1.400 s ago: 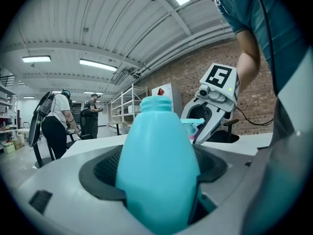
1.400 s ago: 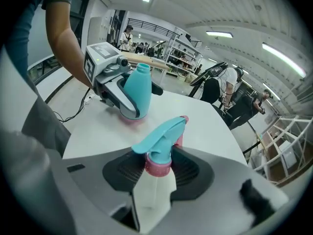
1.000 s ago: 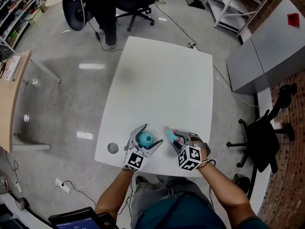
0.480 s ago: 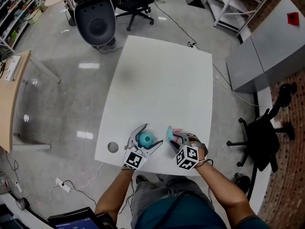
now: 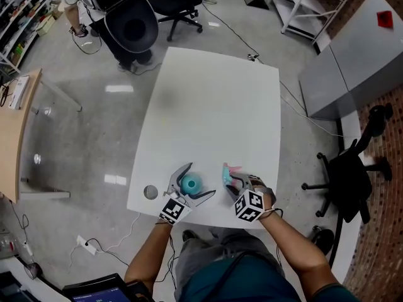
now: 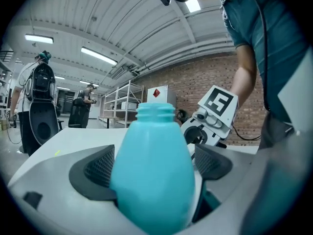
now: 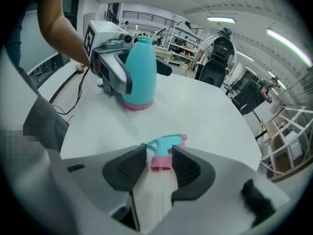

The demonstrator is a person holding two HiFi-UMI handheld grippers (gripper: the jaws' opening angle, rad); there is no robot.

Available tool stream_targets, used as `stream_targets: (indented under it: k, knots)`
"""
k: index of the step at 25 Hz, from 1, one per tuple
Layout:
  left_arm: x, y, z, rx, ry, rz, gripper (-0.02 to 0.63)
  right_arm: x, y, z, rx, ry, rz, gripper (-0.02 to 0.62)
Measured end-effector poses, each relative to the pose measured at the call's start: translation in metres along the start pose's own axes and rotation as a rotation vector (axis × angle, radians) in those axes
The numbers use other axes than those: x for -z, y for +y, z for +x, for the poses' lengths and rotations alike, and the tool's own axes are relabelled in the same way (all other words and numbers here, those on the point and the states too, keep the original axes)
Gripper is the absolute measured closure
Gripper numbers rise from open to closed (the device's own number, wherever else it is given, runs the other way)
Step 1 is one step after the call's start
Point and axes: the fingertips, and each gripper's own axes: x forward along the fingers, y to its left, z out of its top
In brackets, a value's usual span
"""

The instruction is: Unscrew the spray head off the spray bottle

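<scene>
A teal spray bottle (image 5: 192,183) with a pink base stands upright near the table's front edge, its threaded neck (image 6: 155,112) bare. My left gripper (image 5: 201,179) reaches round it. Its jaws have just been opening and now stand open, with the bottle (image 6: 151,170) between them and a gap at the right pad (image 6: 211,161). To the right, my right gripper (image 5: 234,180) is shut on the spray head (image 5: 230,172). In the right gripper view the pads clamp its pink collar (image 7: 161,161), and the teal trigger and nozzle (image 7: 168,141) stick out ahead. The bottle (image 7: 139,72) stands beyond it.
The white table (image 5: 208,106) stretches away bare behind the bottle, with a round hole (image 5: 150,192) at its front left corner. A black office chair (image 5: 352,175) stands to the right, a grey cabinet (image 5: 352,61) behind it. A person with a black pack (image 5: 129,24) stands beyond the far edge.
The left gripper's jaws have spread wider round the bottle. The right gripper has kept its hold on the spray head and hardly moved. The person in the background has shifted.
</scene>
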Motion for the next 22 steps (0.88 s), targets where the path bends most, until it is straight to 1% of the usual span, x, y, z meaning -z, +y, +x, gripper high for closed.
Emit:
stream_targets:
  k: [3, 9, 12, 14, 16, 17, 19, 20, 22]
  knots:
    - [-0.001, -0.001, -0.001, 0.012, -0.004, 0.001, 0.112, -0.001, 0.0, -0.002, 0.009, -0.008, 0.003, 0.443]
    - [-0.019, 0.003, -0.022, -0.023, -0.026, 0.045, 0.112, -0.008, -0.006, -0.014, 0.043, -0.041, 0.009, 0.443]
    - [-0.037, 0.002, -0.043, -0.035, -0.07, 0.091, 0.112, -0.016, -0.013, -0.028, 0.075, -0.073, 0.022, 0.443]
    - [-0.055, -0.002, -0.064, -0.038, -0.086, 0.149, 0.112, -0.025, -0.021, -0.044, 0.107, -0.111, 0.048, 0.443]
    - [-0.074, -0.008, -0.086, -0.047, -0.083, 0.204, 0.114, -0.033, -0.032, -0.068, 0.148, -0.168, 0.1, 0.443]
    - [-0.084, -0.01, -0.097, -0.061, -0.082, 0.209, 0.113, -0.038, -0.038, -0.082, 0.168, -0.204, 0.137, 0.443]
    - [-0.106, -0.012, -0.122, -0.117, -0.109, 0.156, 0.114, -0.051, -0.048, -0.112, 0.2, -0.286, 0.229, 0.443]
    - [-0.116, -0.014, -0.135, -0.142, -0.115, 0.144, 0.114, -0.058, -0.051, -0.129, 0.21, -0.332, 0.282, 0.443]
    - [-0.134, -0.02, -0.159, -0.167, -0.101, 0.173, 0.115, -0.074, -0.054, -0.165, 0.22, -0.438, 0.392, 0.443]
